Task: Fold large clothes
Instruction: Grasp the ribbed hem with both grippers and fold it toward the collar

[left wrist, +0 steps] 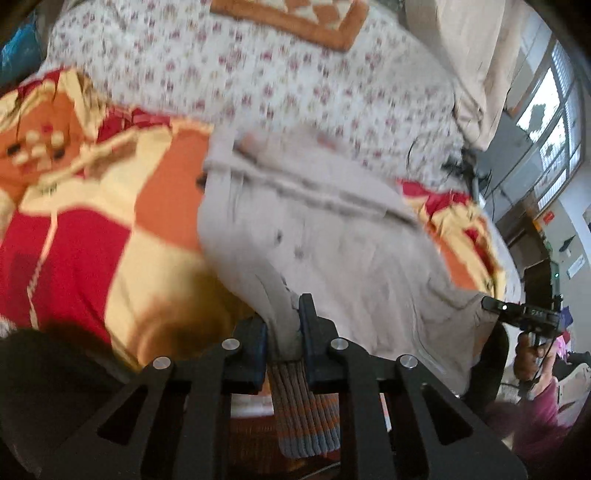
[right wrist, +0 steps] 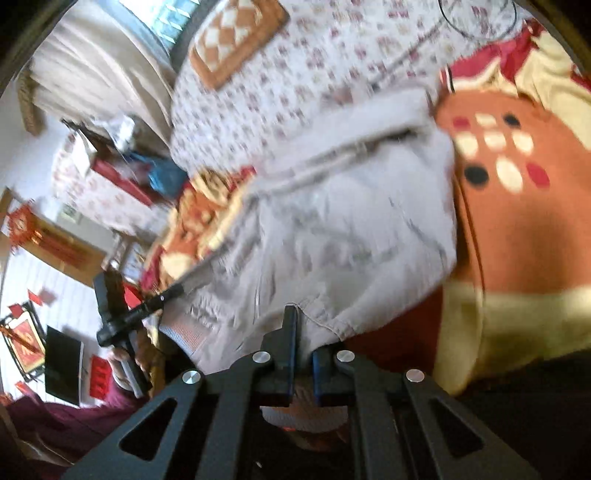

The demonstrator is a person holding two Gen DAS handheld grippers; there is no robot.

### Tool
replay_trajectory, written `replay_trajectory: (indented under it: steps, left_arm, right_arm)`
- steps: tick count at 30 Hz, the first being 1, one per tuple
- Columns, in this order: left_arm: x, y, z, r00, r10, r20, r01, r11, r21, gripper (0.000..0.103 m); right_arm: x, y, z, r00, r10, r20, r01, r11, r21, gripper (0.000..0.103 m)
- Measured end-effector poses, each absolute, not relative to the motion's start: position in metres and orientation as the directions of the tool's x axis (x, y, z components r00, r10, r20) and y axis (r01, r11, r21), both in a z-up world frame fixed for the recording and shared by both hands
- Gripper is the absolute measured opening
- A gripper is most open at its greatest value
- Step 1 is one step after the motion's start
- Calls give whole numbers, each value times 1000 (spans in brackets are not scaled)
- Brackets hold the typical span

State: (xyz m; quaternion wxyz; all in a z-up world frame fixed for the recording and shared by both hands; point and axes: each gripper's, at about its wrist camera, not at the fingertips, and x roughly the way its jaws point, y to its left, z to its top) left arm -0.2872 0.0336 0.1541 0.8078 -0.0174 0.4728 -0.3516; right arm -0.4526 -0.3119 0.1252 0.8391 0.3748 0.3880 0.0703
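A light grey-beige jacket [left wrist: 325, 236] lies spread on a bed, over a red, orange and cream blanket [left wrist: 92, 221]. My left gripper [left wrist: 282, 325] is shut on the jacket's near edge, with its striped ribbed cuff [left wrist: 306, 413] hanging below the jaws. In the right wrist view the same jacket [right wrist: 343, 229] fills the middle. My right gripper [right wrist: 304, 343] is shut on its gathered hem at the other near corner. Each gripper shows in the other's view: the right one [left wrist: 524, 314], the left one [right wrist: 147, 302]. Both views are motion-blurred.
A floral sheet [left wrist: 258, 74] covers the far part of the bed, with an orange checked cushion [left wrist: 288, 18] on it. The blanket [right wrist: 517, 221] lies to the right in the right wrist view. A window [left wrist: 554, 122], curtains and room furniture [right wrist: 62, 365] stand beside the bed.
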Motion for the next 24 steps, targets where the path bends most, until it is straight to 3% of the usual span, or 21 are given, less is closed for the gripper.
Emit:
replay_trajectory:
  steps: [11, 16, 20, 23, 24]
  left_arm:
    - [-156, -33, 190, 453, -602, -657, 527, 776, -348, 12]
    - [-76, -81, 166, 511, -533, -674, 450, 834, -318, 12]
    - [-25, -119, 123, 513, -460, -725, 398, 876, -274, 12]
    - [4, -128, 94, 466, -459, -756, 355, 880, -316, 20]
    - [10, -127, 89, 454, -461, -763, 342, 880, -328, 34]
  right_arm:
    - [-374, -412, 176, 834, 282, -475, 185, 667, 721, 4]
    - [-313, -462, 170, 831, 201, -519, 278, 658, 700, 3]
    - [-254, -493, 132, 777, 150, -611, 387, 651, 653, 3]
    - [-225, -514, 99, 760, 139, -635, 442, 607, 661, 9]
    - [-224, -518, 98, 769, 133, -625, 436, 605, 666, 13]
